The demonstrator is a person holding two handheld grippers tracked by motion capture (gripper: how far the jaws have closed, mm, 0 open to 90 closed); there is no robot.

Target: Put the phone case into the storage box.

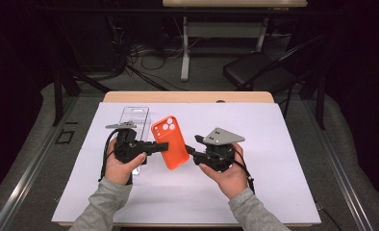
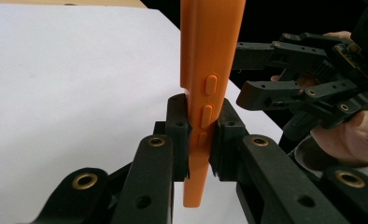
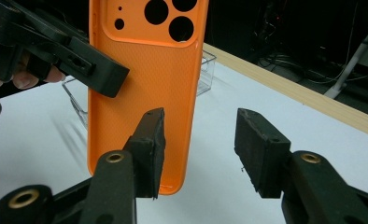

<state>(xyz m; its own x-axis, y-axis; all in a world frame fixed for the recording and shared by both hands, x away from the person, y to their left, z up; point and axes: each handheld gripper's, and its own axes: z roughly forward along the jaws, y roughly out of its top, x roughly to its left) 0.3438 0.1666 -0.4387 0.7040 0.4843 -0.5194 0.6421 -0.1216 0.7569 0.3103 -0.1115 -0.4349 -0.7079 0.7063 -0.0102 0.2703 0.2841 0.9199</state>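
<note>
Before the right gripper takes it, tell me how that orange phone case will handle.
The orange phone case is an empty thin shell, so probably light. The left gripper pinches only one side edge, yet it stands straight above the white sheet, so it seems fairly stiff; it may flex if squeezed hard. Its back looks finely textured, so the open right gripper should not slip much.

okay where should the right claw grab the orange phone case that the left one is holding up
Probably the free lower end of the orange phone case, from its right side, pads on front and back. It is thin and flat, and the left claw already pinches one long edge; the right claw stands open.
</note>
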